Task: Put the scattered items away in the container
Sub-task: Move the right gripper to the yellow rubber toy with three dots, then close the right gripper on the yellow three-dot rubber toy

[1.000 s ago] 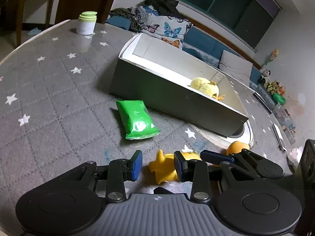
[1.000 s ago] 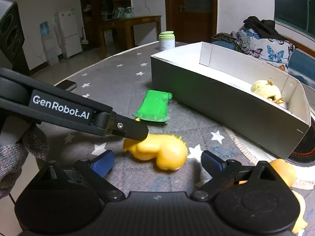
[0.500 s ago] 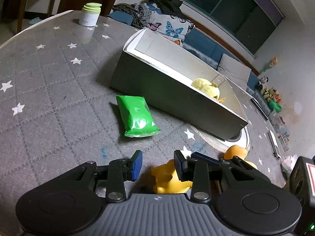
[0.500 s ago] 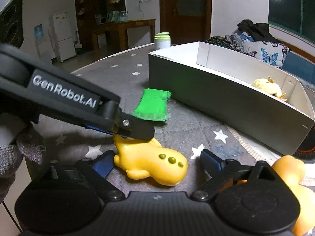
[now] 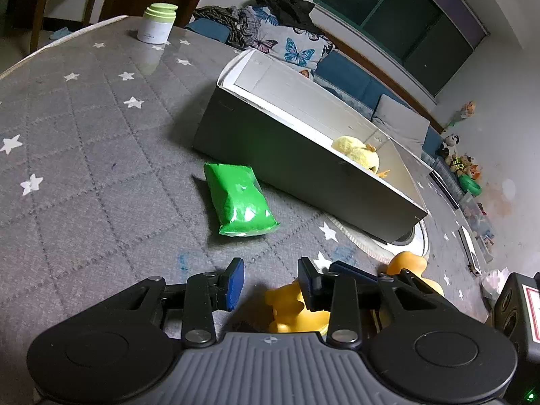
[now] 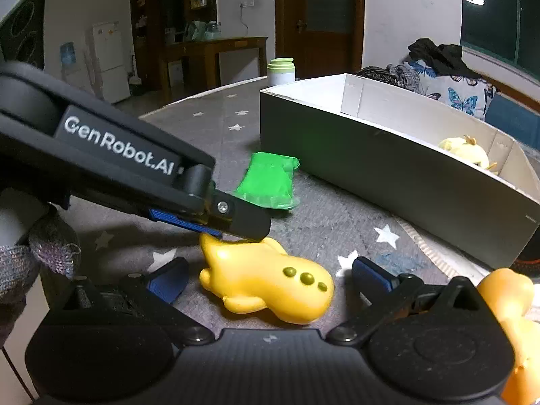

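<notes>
A yellow rubber toy lies on the grey star-patterned table between the open fingers of my right gripper. In the left wrist view the toy sits low beside the right finger of my open left gripper. The left gripper's finger rests just above the toy's upper end in the right wrist view. A green packet lies on the table beyond the toy, near the long white box. The box holds a pale yellow plush. An orange duck stands at the right.
A white jar with a green lid stands at the table's far corner. A round white mat lies under the box's near end. A sofa with clothes and cushions runs behind the table.
The left gripper has drawn back and tilted, so the yellow toy now sits lower and to the right of its fingers. The toy has turned, showing three dots to the right wrist camera.
</notes>
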`<action>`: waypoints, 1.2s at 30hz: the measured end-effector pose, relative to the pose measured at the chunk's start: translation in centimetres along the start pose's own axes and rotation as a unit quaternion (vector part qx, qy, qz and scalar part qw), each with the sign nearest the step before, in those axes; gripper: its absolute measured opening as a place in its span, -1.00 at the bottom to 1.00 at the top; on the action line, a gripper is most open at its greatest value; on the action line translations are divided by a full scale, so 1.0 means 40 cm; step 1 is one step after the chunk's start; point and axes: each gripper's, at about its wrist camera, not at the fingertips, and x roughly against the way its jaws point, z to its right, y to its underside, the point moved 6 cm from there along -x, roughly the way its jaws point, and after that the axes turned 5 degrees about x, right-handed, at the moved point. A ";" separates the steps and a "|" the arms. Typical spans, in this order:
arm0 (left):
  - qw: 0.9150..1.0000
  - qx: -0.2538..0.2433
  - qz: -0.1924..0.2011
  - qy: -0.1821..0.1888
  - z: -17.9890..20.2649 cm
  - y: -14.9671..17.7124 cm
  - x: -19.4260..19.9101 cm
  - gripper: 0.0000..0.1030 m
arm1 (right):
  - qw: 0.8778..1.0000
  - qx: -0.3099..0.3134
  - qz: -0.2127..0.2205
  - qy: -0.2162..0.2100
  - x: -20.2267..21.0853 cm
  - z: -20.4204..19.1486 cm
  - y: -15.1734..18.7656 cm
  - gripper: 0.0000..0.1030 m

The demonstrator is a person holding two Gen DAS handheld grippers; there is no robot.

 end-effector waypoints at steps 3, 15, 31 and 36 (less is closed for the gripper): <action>1.000 0.001 -0.003 0.002 -0.001 0.003 -0.002 -0.28 | 1.000 -0.005 0.003 0.002 -0.001 0.000 0.000 1.00; 1.000 0.015 -0.006 0.000 -0.012 0.003 0.006 -0.29 | 1.000 -0.005 0.007 -0.001 0.008 -0.006 0.004 1.00; 1.000 0.007 -0.009 0.012 0.016 0.023 0.039 -0.28 | 1.000 -0.009 0.019 0.010 0.042 -0.007 0.016 0.52; 1.000 0.011 -0.017 0.014 0.022 0.035 0.032 -0.28 | 1.000 -0.013 0.020 0.014 0.049 -0.003 0.019 0.42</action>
